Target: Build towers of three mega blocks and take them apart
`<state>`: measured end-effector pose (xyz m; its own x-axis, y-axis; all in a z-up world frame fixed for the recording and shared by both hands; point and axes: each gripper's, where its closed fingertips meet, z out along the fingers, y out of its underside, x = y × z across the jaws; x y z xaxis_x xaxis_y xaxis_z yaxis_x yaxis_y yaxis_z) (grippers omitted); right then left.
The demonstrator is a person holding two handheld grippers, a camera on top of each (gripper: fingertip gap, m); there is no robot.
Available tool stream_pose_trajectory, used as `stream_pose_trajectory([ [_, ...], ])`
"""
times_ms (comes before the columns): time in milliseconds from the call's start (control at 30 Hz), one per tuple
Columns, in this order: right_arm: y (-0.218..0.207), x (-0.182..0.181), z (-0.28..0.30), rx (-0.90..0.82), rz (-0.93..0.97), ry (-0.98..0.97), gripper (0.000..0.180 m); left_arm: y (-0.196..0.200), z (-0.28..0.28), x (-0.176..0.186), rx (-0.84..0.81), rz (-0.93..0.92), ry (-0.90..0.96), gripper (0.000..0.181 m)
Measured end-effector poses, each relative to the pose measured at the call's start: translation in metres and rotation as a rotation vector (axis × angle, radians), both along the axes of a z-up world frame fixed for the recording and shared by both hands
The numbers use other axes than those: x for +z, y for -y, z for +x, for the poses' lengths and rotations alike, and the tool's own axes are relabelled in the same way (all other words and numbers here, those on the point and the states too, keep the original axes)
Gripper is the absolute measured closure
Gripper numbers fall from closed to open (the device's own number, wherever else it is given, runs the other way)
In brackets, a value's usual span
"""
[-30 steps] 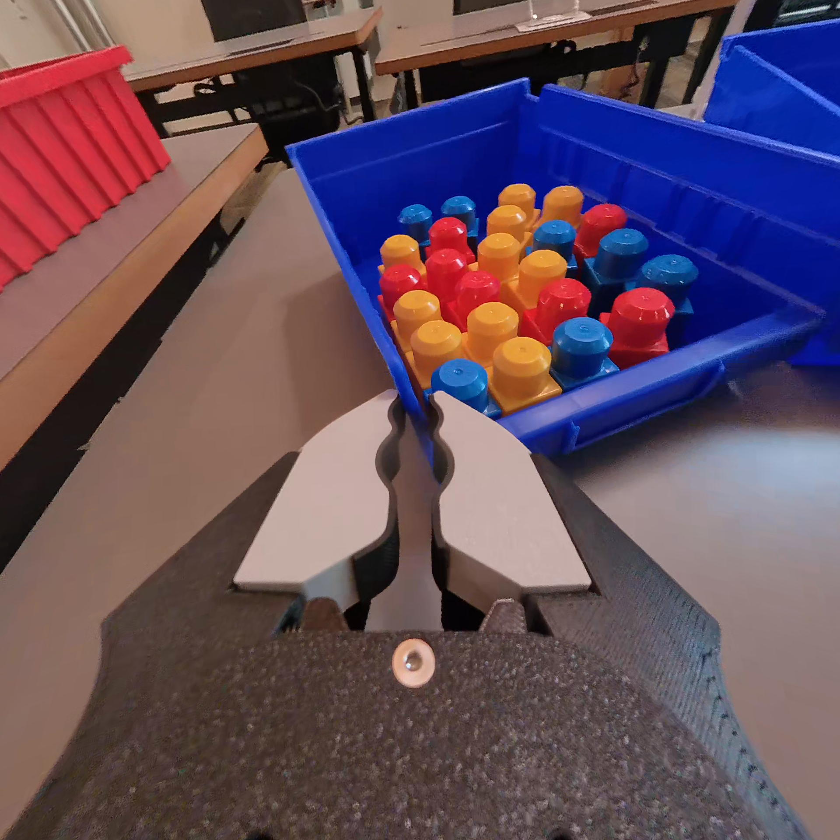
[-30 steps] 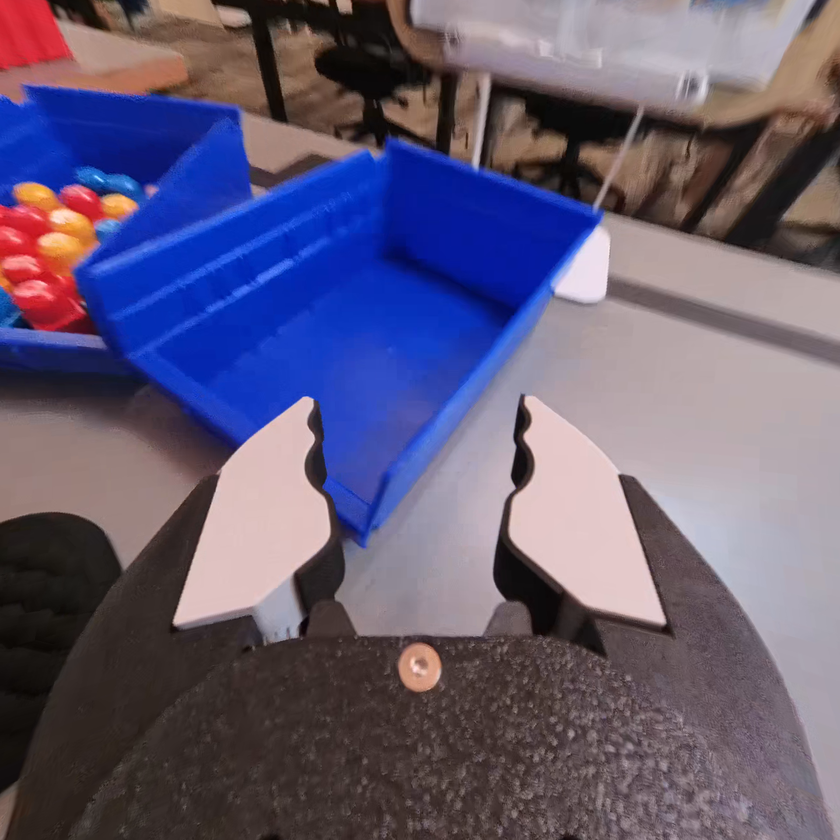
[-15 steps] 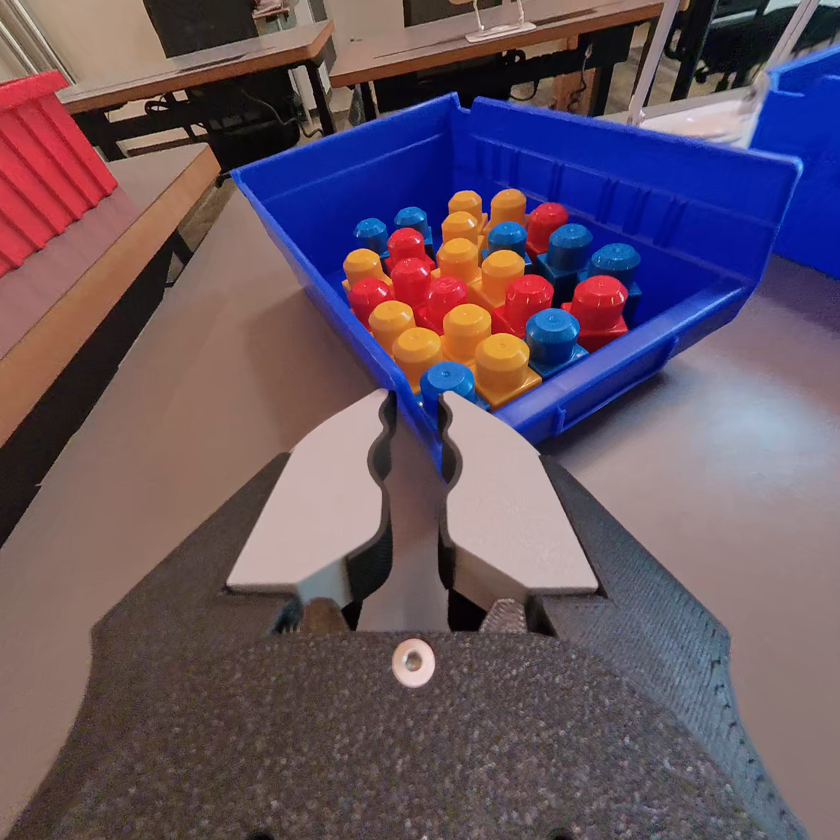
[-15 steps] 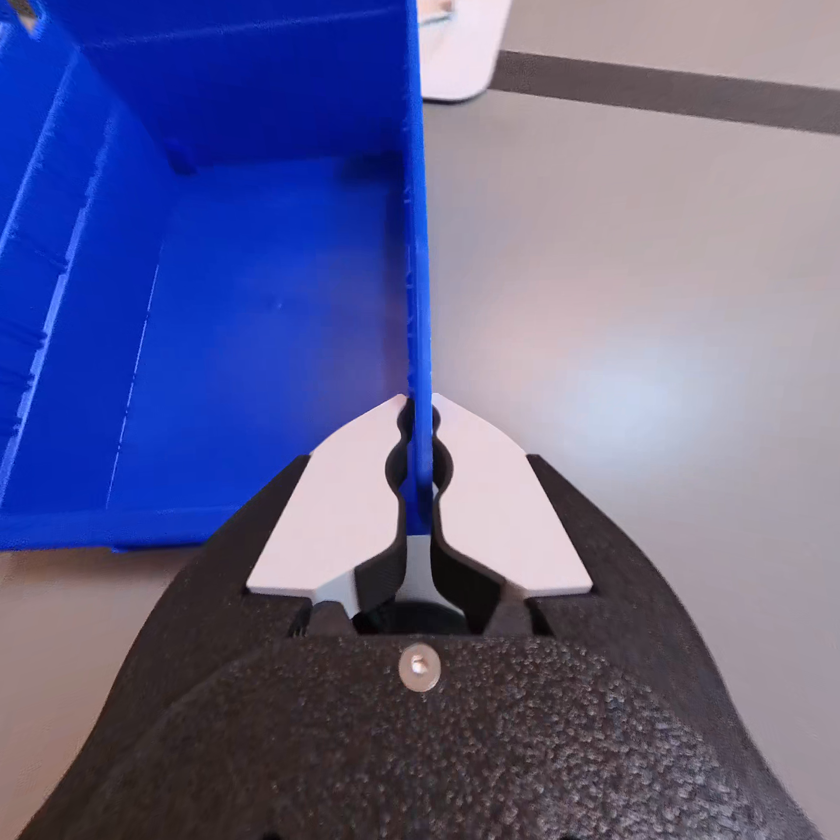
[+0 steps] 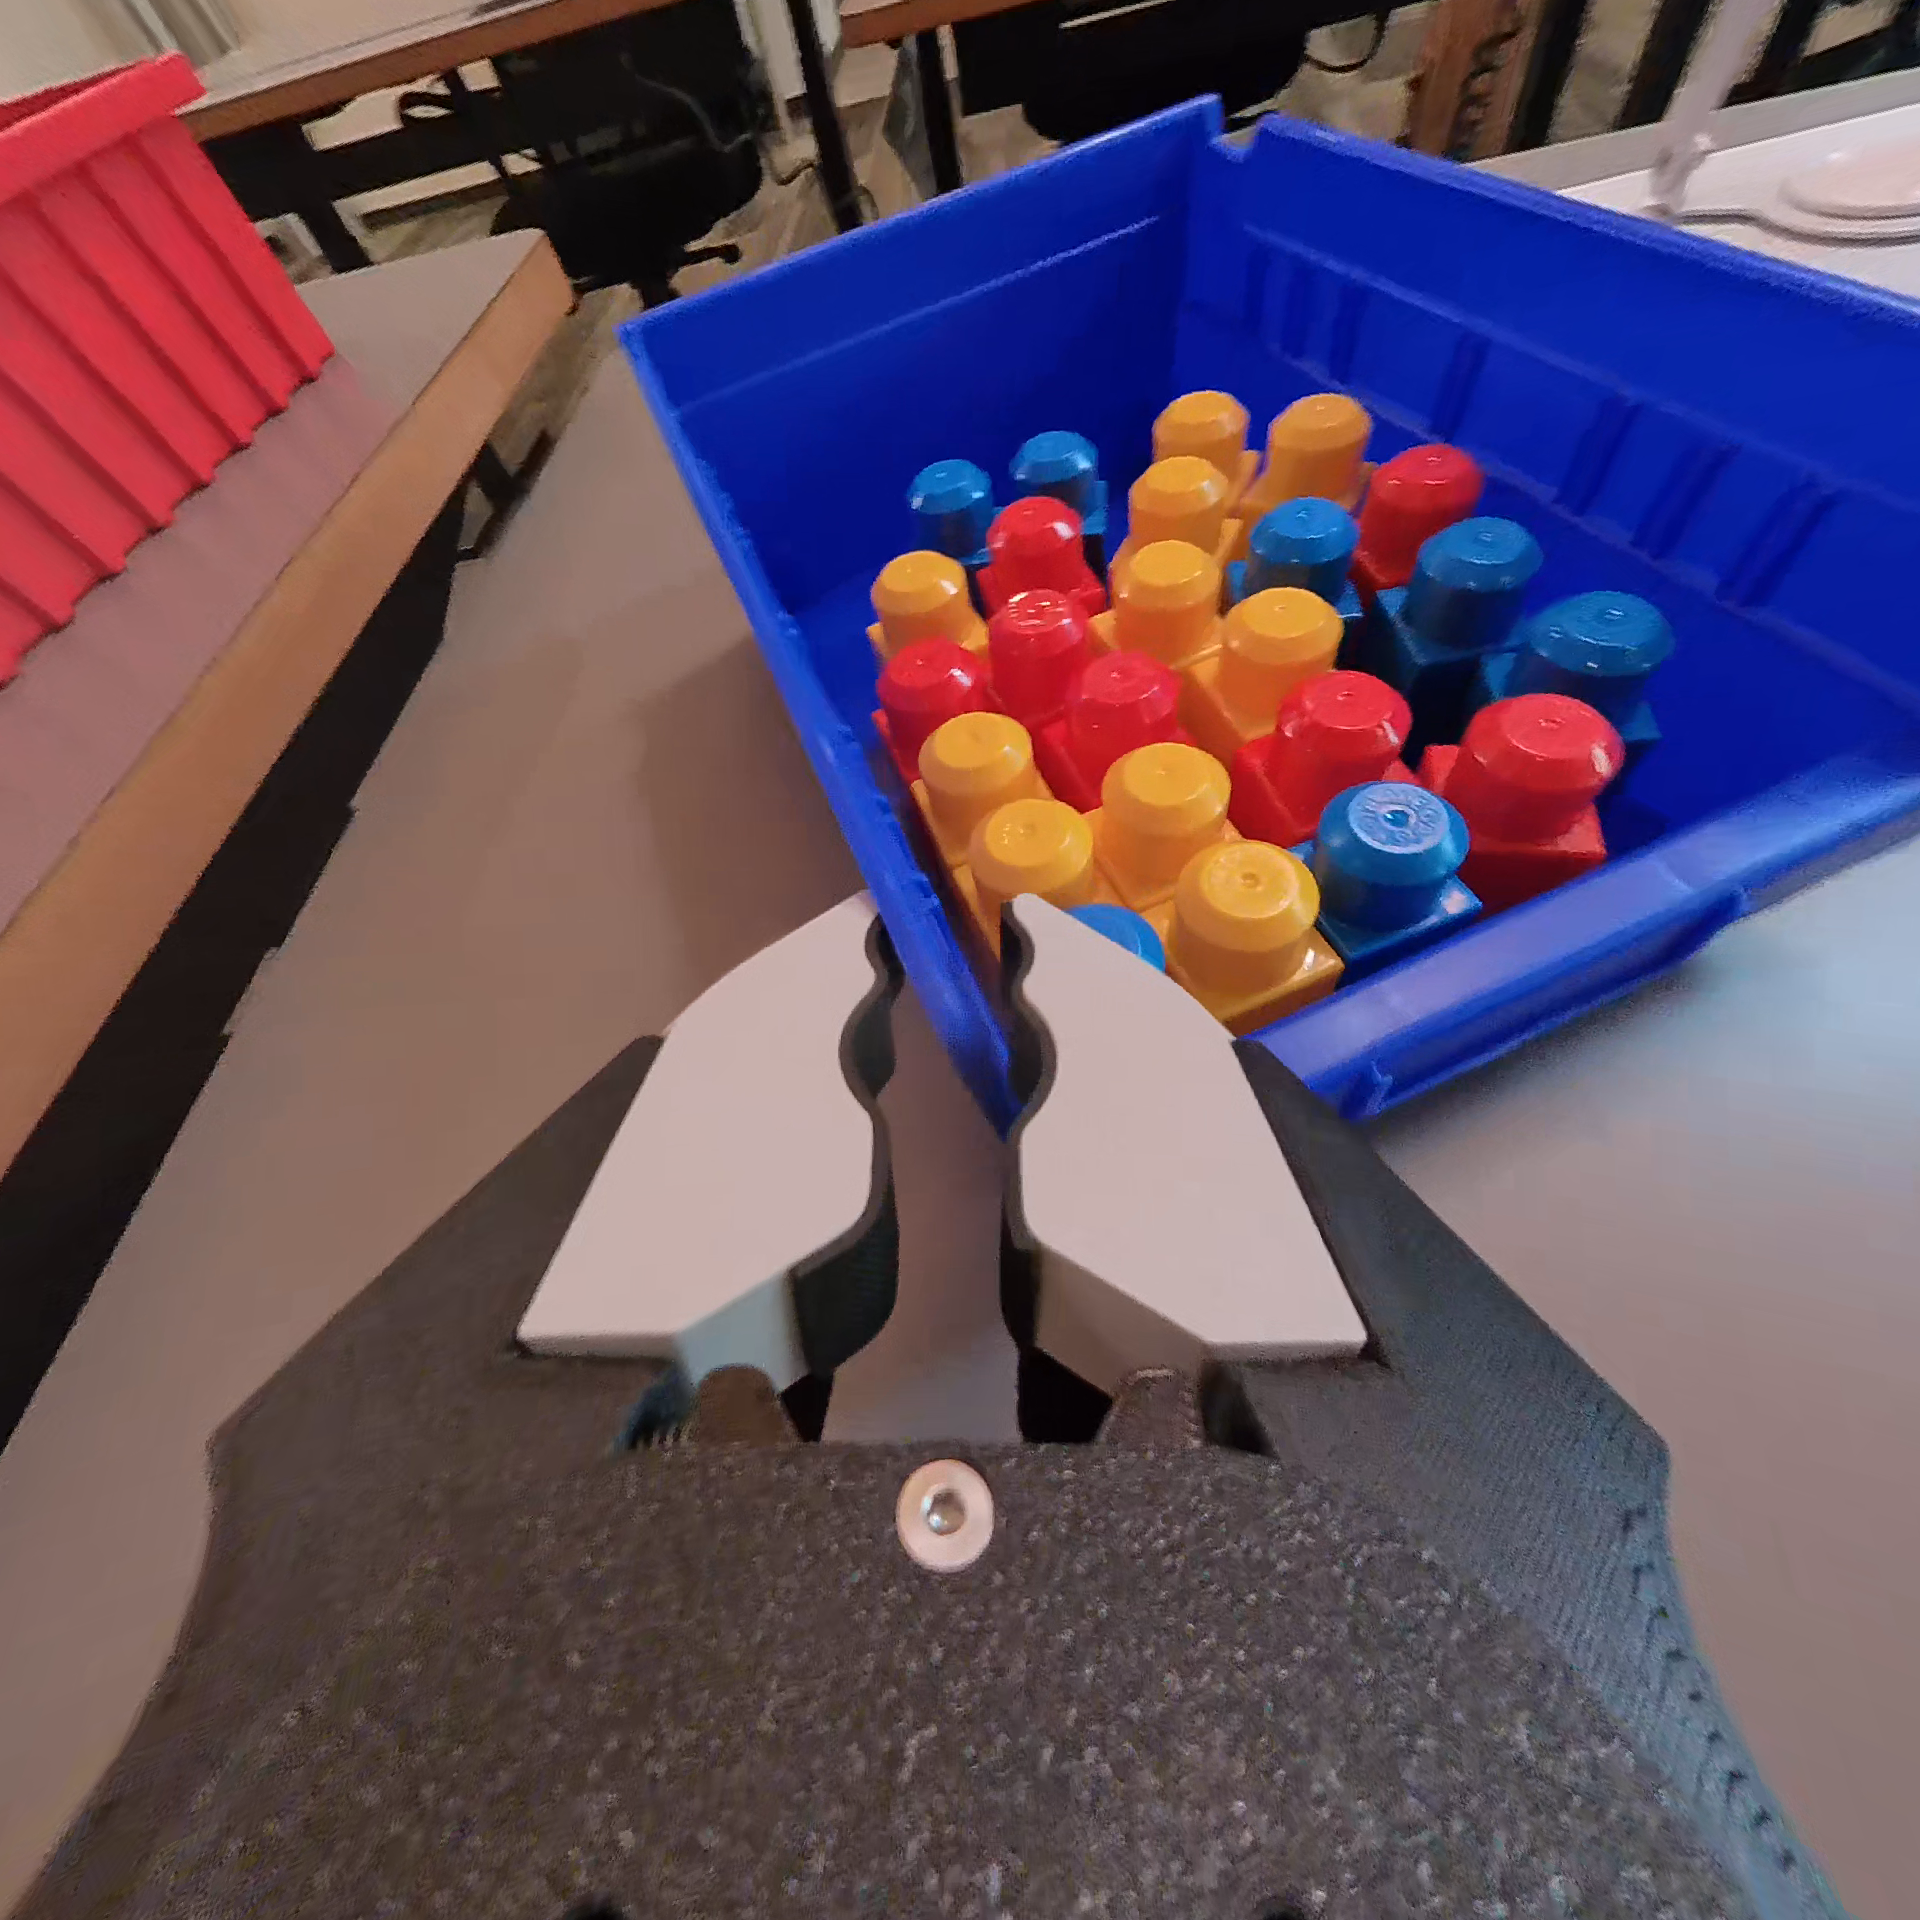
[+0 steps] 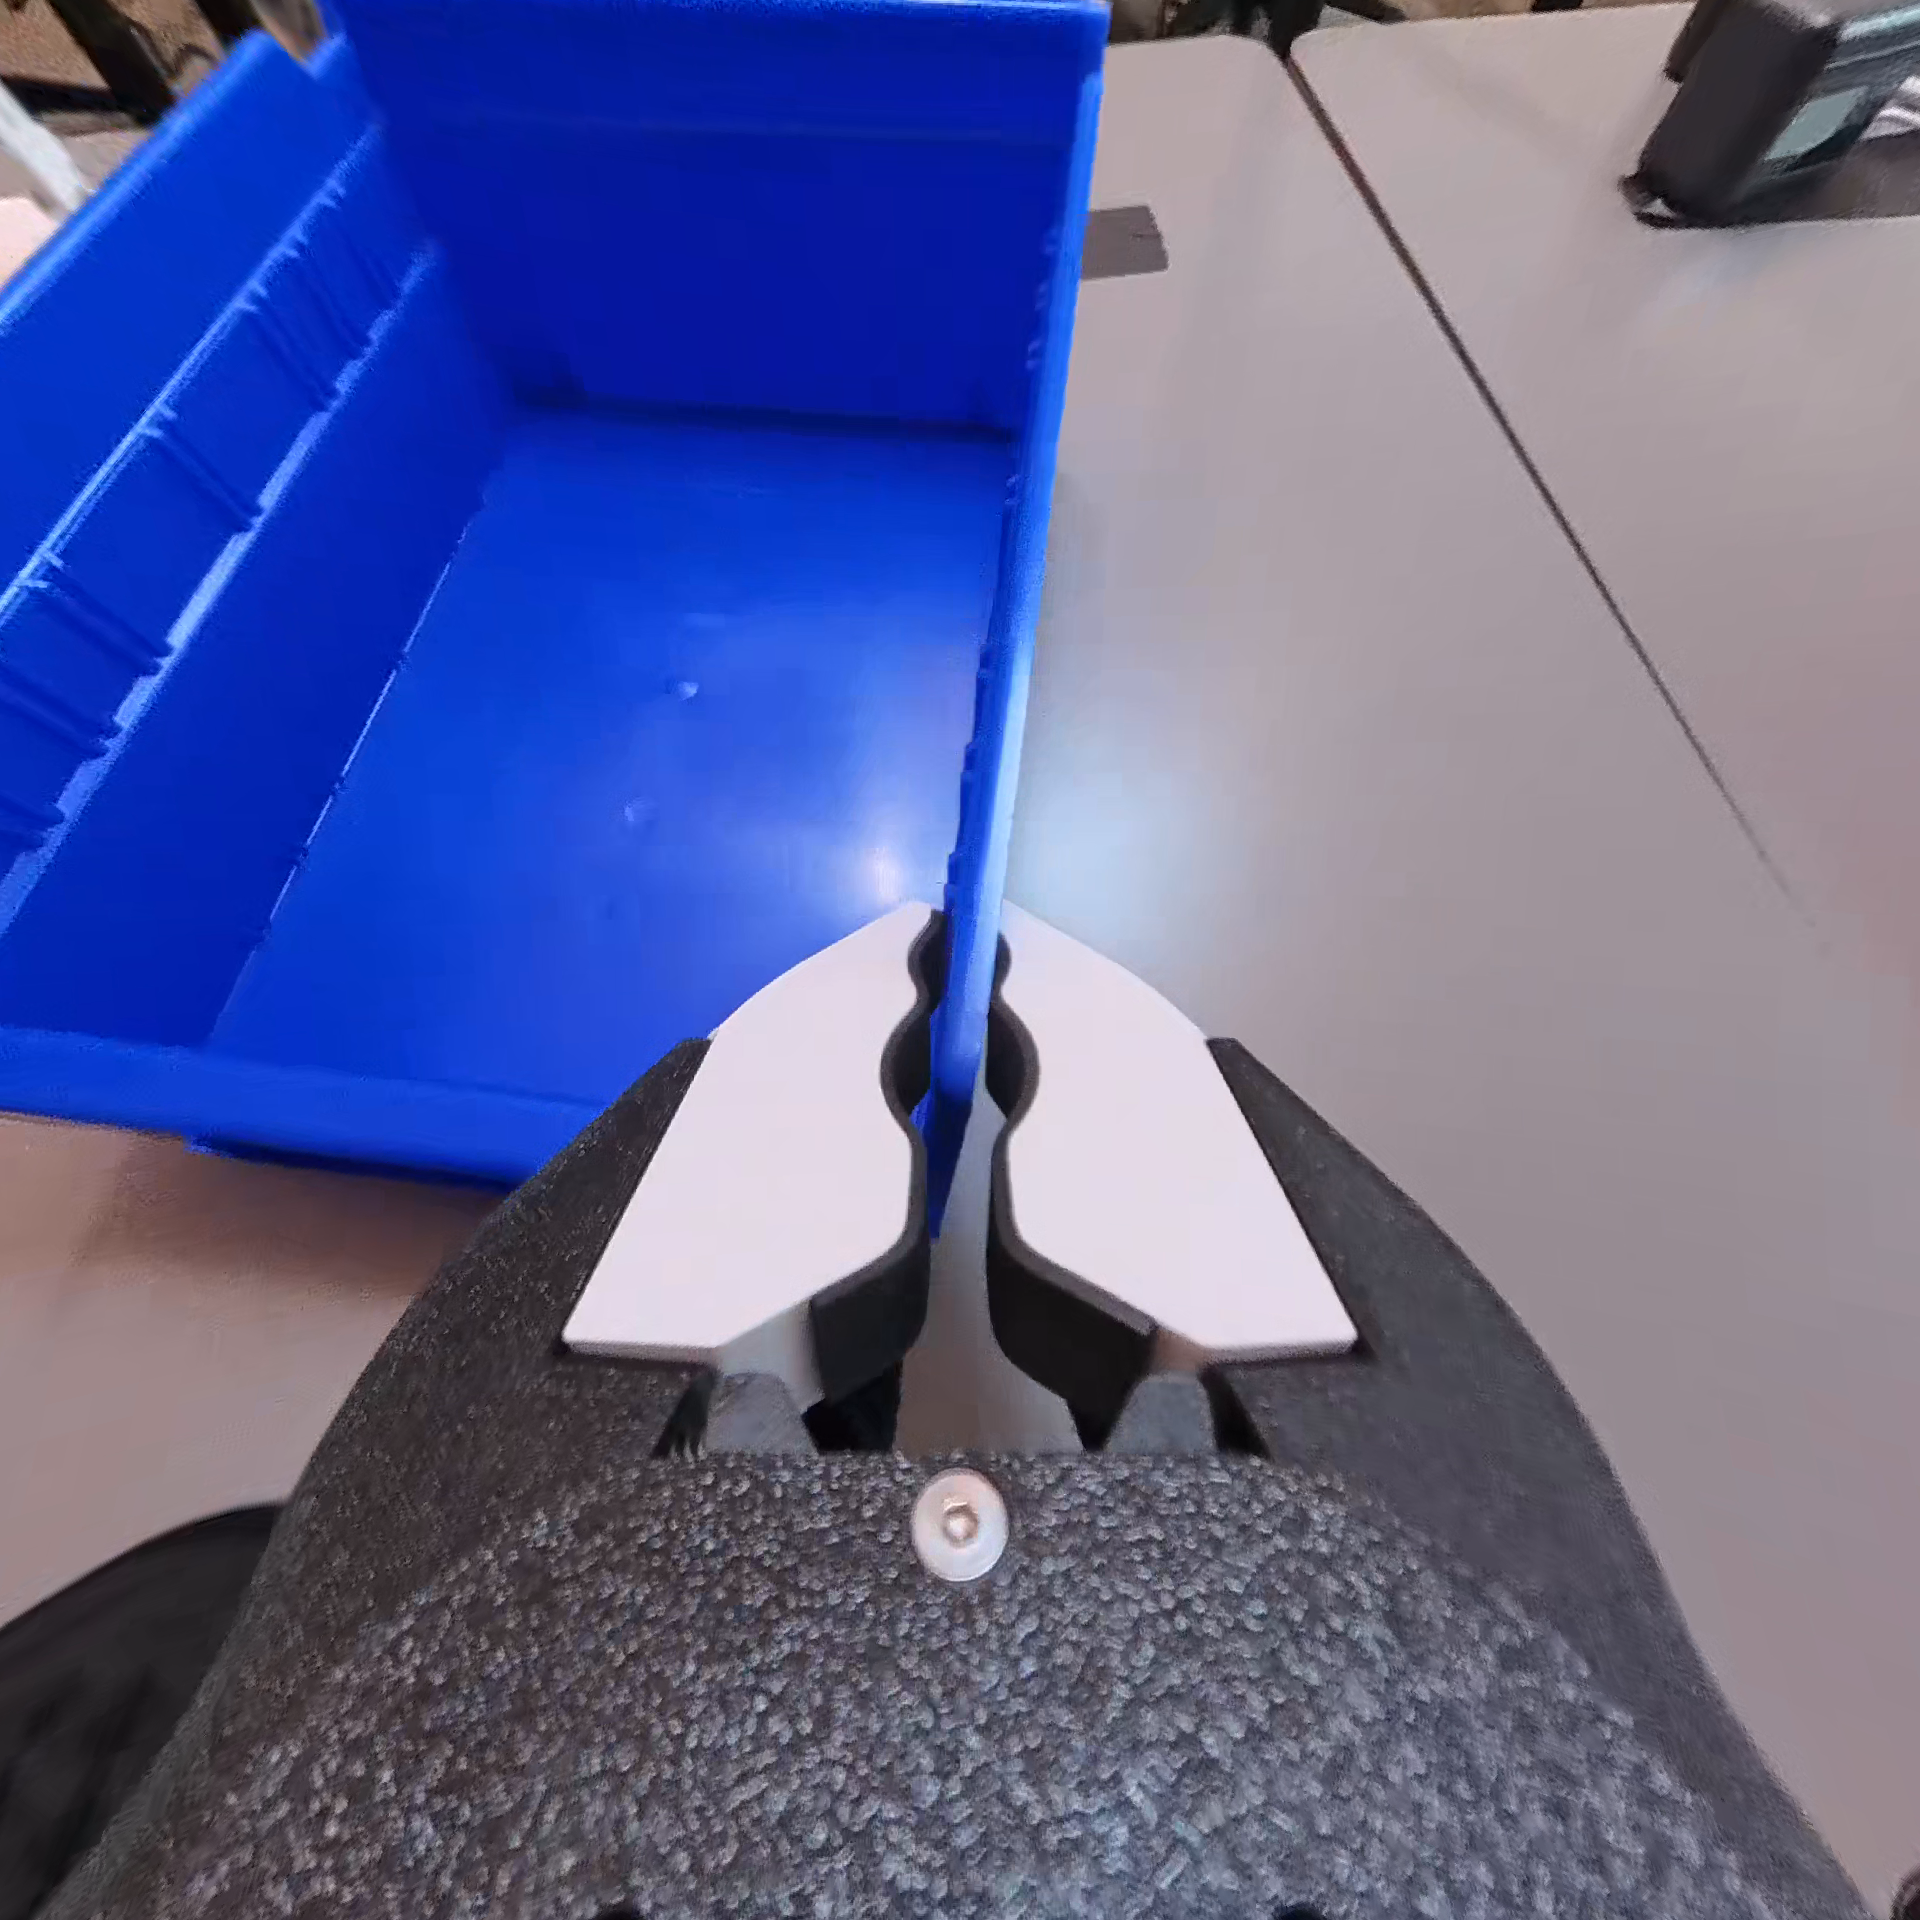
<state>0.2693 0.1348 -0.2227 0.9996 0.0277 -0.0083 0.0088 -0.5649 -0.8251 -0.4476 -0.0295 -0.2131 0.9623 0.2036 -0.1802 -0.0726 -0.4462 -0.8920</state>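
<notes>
A blue bin holds several red, yellow and blue mega blocks, all standing stud up. My left gripper is closed over the bin's left wall near its front corner, one finger inside and one outside. A second blue bin has nothing in it. My right gripper is shut on its right side wall near the front corner. No block is in either gripper.
A red ribbed crate stands on a neighbouring table at the left, across a dark gap. A white stand base lies behind the block bin. A black device sits far right, past a table seam. Tip to tip, the grippers are about 75 centimeters apart.
My right gripper was open in front of the empty bin and has shut on its side wall. Both bins have shifted with the grippers; the second bin has left the left wrist view.
</notes>
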Motion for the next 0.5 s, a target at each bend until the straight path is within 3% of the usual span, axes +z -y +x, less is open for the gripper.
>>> stream_pose_trajectory([
  [100,-0.021,0.0,0.004,-0.04,0.019,0.021,0.175,-0.002,-0.019,0.001,0.078,0.02,0.008,0.175],
  [333,-0.07,0.0,-0.006,-0.08,0.07,0.051,0.174,0.003,-0.044,0.002,0.191,0.109,0.123,0.177],
  [500,-0.077,0.0,-0.005,-0.13,0.141,0.009,0.175,0.013,-0.054,0.006,0.296,0.198,0.174,0.179],
])
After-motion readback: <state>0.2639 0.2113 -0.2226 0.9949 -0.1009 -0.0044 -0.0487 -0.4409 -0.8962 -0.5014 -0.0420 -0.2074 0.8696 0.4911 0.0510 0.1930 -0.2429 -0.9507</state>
